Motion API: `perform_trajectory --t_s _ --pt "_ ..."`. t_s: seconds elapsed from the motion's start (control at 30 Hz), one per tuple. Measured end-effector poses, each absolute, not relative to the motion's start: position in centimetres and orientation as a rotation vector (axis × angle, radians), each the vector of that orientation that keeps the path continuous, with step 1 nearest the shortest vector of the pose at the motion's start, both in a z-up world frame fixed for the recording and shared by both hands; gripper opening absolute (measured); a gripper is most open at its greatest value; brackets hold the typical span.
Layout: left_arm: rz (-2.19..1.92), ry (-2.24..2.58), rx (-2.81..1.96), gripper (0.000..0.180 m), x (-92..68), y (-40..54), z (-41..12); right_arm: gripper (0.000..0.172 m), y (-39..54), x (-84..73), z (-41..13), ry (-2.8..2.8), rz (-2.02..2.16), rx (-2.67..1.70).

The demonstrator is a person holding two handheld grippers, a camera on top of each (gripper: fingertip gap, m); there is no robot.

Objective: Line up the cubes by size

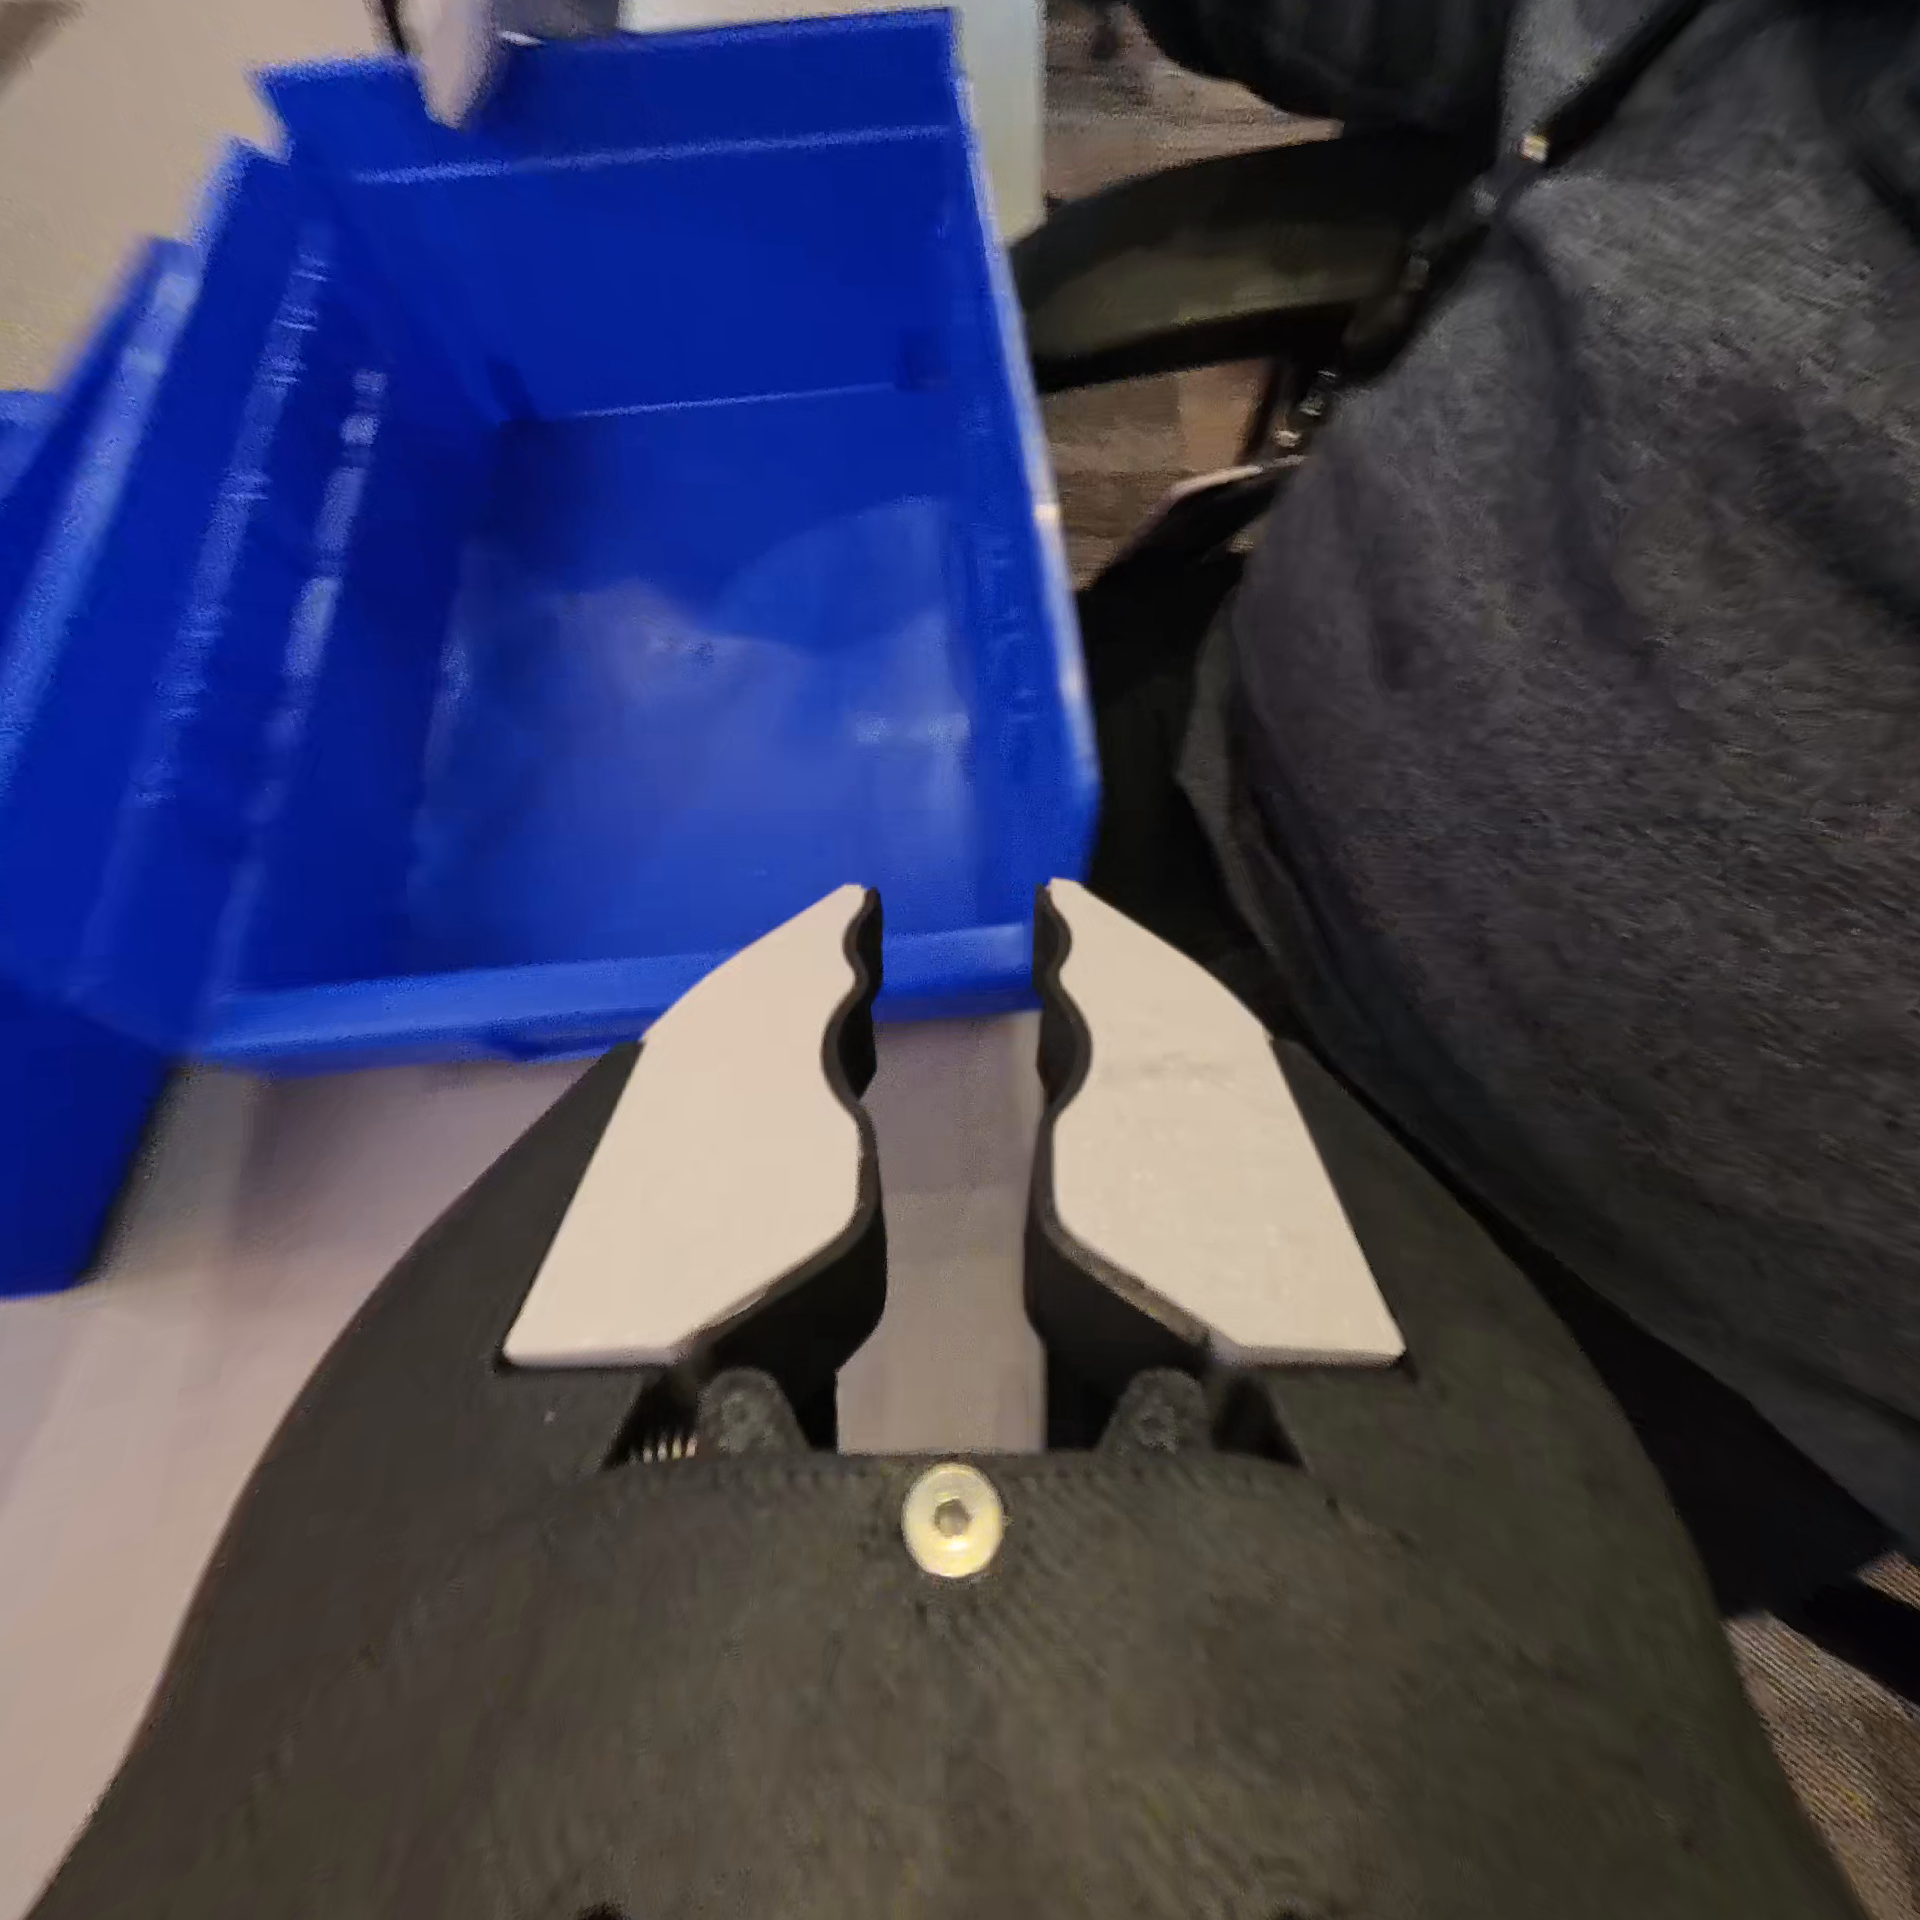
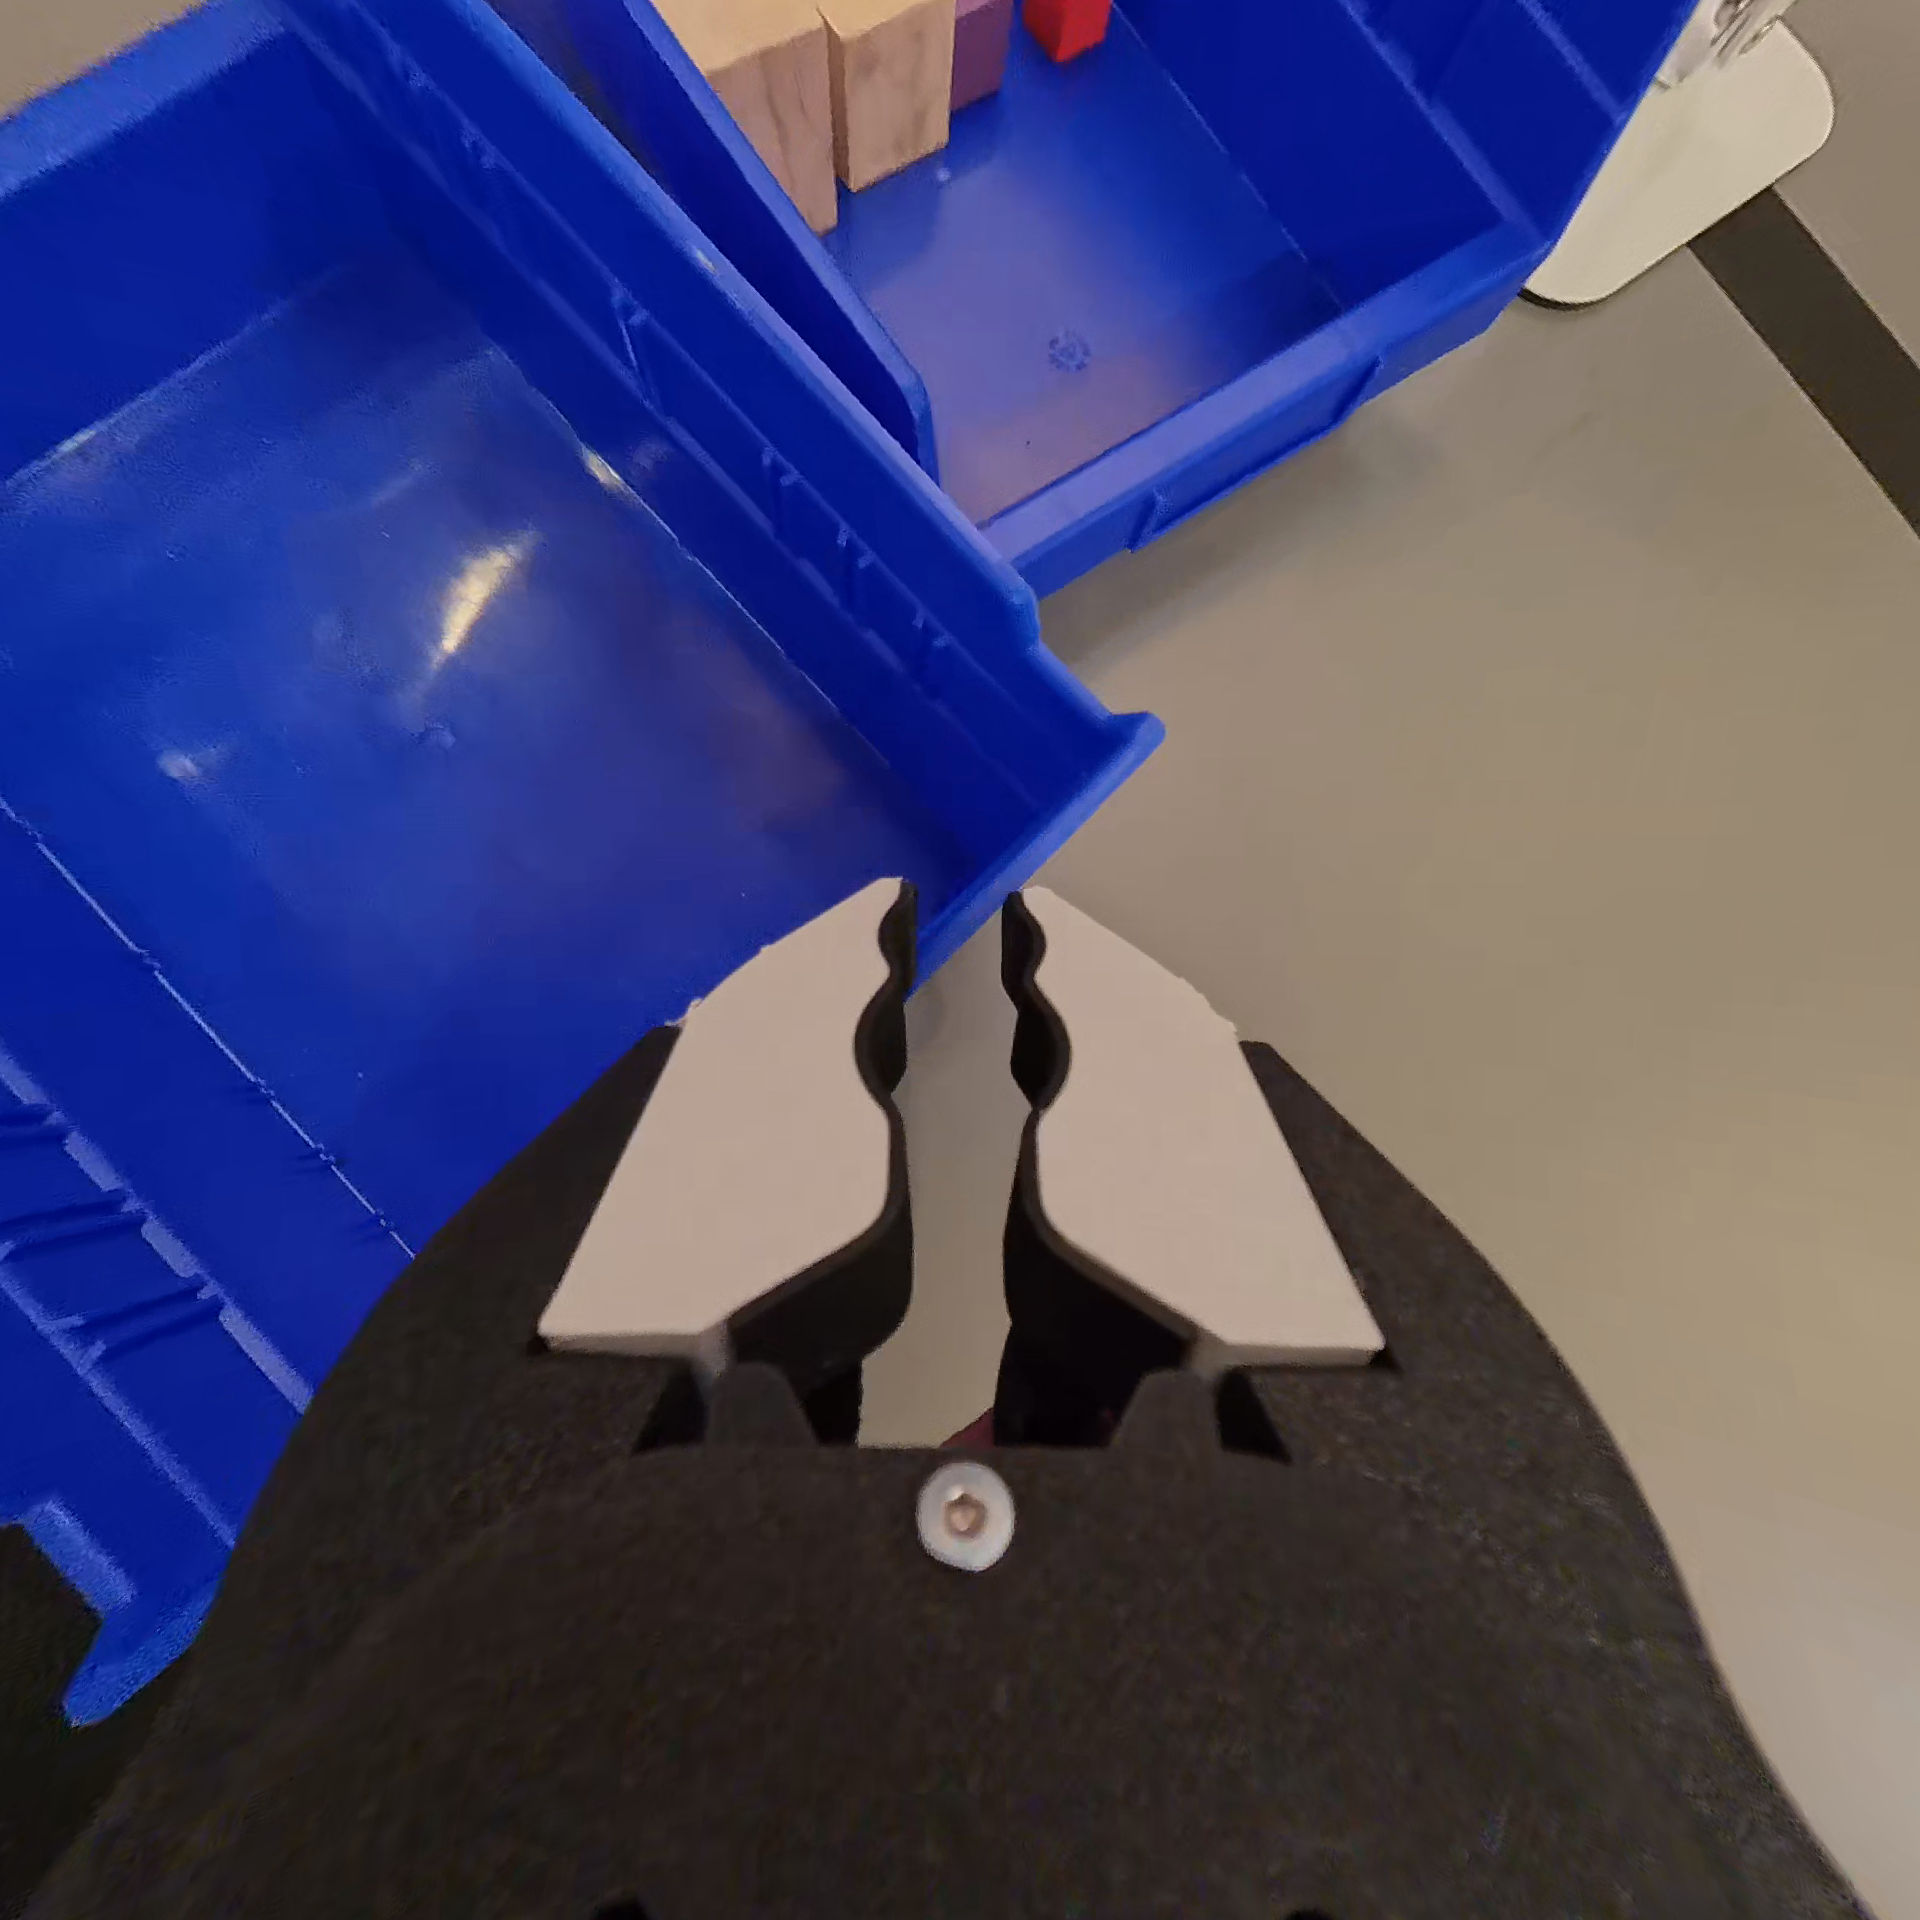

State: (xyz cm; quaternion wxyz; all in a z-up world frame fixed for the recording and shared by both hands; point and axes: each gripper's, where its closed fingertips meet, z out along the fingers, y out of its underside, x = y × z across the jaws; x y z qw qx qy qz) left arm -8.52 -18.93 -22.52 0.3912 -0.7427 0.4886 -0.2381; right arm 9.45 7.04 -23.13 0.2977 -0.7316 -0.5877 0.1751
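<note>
The grey table (image 2: 1455, 831) carries two blue bins: the near bin (image 2: 416, 675) shows nothing inside, and the far bin (image 2: 1143, 343) holds the cubes, namely two wooden cubes (image 2: 831, 94), a purple cube (image 2: 982, 52) and a red cube (image 2: 1060, 26), grouped at its far end. No row is formed on the table, so the task appears to be at or near its start. The left gripper (image 1: 958, 904) stands narrowly open and bare above the near bin's front rim; the right gripper (image 2: 958, 904) is narrower, with the near bin's corner rim between its fingers, and contact cannot be confirmed.
</note>
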Motion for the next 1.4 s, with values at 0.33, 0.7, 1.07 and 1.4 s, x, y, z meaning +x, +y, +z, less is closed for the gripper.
perform_trajectory --t_s 0.33,0.7,1.07,1.4 --pt "0.113 1.082 -1.963 0.044 -14.4 -3.8 -21.2 0.014 10.5 13.2 -23.1 -1.626 0.292 -1.969" --pt "0.281 1.130 -2.062 0.040 -13.8 4.6 -24.7 0.013 13.7 16.5 -23.1 -1.665 0.178 -1.978" --pt "0.280 1.286 -2.102 0.018 -15.5 2.9 -25.6 0.013 15.4 17.5 -23.1 -1.695 0.153 -1.956" --pt "0.202 1.468 -2.133 0.008 -20.3 -1.6 -25.8 0.013 17.6 18.0 -23.2 -1.748 0.138 -1.928"
